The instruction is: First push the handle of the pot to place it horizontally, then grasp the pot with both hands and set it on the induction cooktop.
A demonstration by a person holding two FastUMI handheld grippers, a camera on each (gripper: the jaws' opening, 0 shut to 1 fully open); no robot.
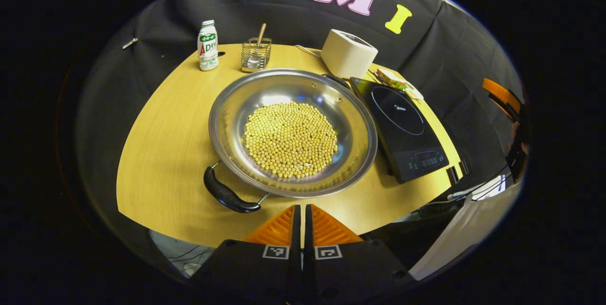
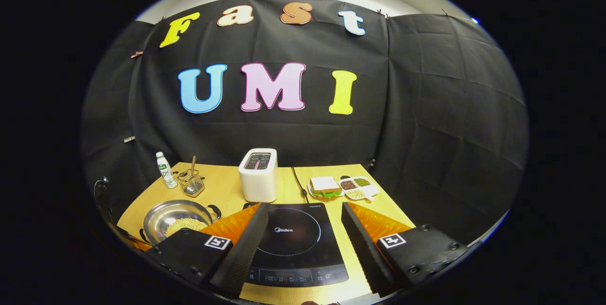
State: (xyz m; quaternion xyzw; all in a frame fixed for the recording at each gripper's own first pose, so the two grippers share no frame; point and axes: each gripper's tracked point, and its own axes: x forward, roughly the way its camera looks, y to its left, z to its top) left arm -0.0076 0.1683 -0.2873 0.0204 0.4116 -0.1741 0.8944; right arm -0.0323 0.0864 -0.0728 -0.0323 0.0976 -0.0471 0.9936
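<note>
Left gripper (image 1: 301,229) sits clenched at the near table edge, fingers pressed together on nothing, just short of the pot (image 1: 292,132). One pot, full of yellow beans (image 1: 289,139), with two black handles: one near-left (image 1: 227,196), one far-right (image 1: 337,80). It rests on the wooden table (image 1: 165,144), touching the single induction cooktop (image 1: 402,130) to its right. Right gripper (image 2: 303,234) hangs spread wide above that cooktop, holding nothing.
</note>
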